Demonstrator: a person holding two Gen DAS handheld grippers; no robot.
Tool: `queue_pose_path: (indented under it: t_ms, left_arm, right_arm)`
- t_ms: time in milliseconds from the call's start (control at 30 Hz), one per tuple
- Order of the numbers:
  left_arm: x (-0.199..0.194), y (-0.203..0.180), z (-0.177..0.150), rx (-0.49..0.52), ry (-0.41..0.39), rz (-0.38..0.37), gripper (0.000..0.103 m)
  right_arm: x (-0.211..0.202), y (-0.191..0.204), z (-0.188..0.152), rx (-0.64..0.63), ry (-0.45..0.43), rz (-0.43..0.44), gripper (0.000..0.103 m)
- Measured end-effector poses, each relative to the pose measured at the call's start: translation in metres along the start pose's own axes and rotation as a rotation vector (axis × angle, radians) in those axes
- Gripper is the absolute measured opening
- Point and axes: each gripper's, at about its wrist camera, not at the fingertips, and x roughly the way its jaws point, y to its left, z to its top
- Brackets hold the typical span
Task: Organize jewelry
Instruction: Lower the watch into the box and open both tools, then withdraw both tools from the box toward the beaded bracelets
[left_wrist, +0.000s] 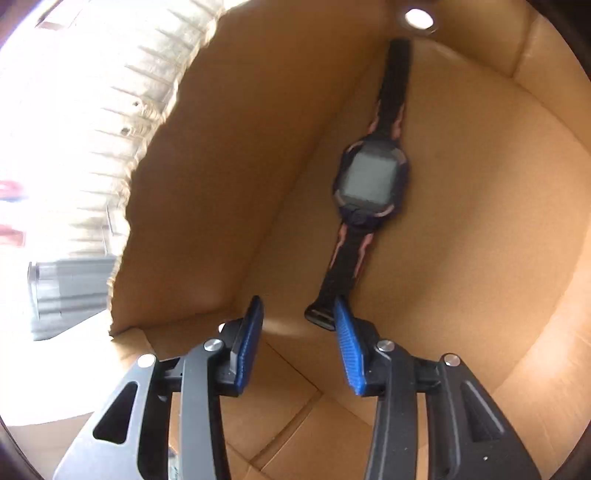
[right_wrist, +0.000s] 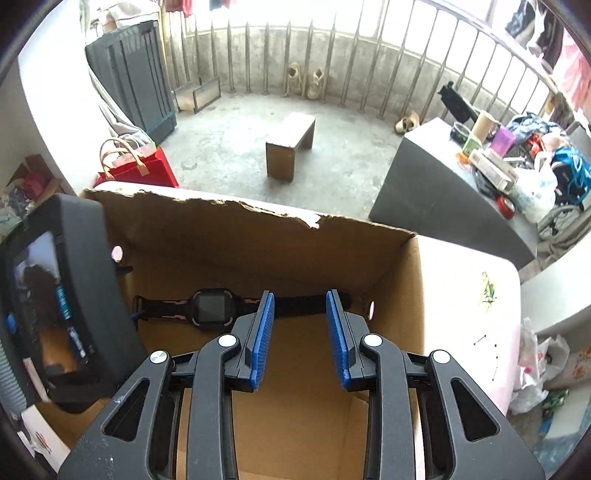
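Note:
A black watch (left_wrist: 371, 181) with pink strap markings lies flat on the floor of a cardboard box (left_wrist: 480, 229), along one wall. My left gripper (left_wrist: 297, 314) is open and empty inside the box, its fingertips at the near strap end. In the right wrist view the watch (right_wrist: 210, 304) lies along the far wall of the box (right_wrist: 258, 243). My right gripper (right_wrist: 300, 306) is open and empty above the box, in front of the strap. The left gripper's body (right_wrist: 55, 302) fills the left of that view.
The box stands on a pale pink table (right_wrist: 476, 306). The box's far wall has a torn top edge (right_wrist: 240, 205). Beyond are a concrete floor with a small wooden bench (right_wrist: 291, 146), a red bag (right_wrist: 140, 166) and a cluttered grey table (right_wrist: 443, 177).

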Motion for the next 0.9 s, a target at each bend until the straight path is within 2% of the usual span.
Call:
queue_pose_path:
  t_ms: [133,200,300,400,500,567,667,800,900]
  left_arm:
    - [-0.017,-0.006,0.015,-0.026,-0.077,-0.07,0.04]
    - [-0.014,-0.017,0.029,-0.008,-0.072,-0.1,0.04]
    - [-0.008,-0.026,0.04,-0.002,-0.065,-0.104,0.04]
    - [-0.002,-0.03,0.05,0.013,-0.068,-0.074,0.042]
    - [0.0,-0.031,0.052,0.032,-0.075,-0.045,0.045]
    - [0.003,-0.028,0.054,0.048,-0.068,0.039,0.045]
    - [0.004,-0.018,0.057,-0.025,-0.078,0.003,0.045]
    - [0.001,-0.027,0.052,-0.009,-0.104,0.029,0.045]
    - [-0.011,-0.041,0.04,-0.032,-0.117,0.022,0.045]
  right_arm:
    - [-0.036,-0.018,-0.021,0.023,-0.103,-0.012,0.035]
    - [-0.042,-0.031,-0.03,0.082,-0.115,0.011,0.035]
    - [-0.046,-0.041,-0.041,0.112,-0.141,0.035,0.035]
    - [-0.046,-0.045,-0.052,0.128,-0.183,0.057,0.035]
    - [-0.044,-0.048,-0.054,0.137,-0.187,0.077,0.035]
    - [-0.041,-0.05,-0.054,0.157,-0.184,0.092,0.035]
    - [-0.04,-0.053,-0.053,0.169,-0.185,0.111,0.035]
    - [-0.041,-0.05,-0.053,0.169,-0.197,0.104,0.035]
    - [-0.045,-0.05,-0.056,0.184,-0.212,0.111,0.035]
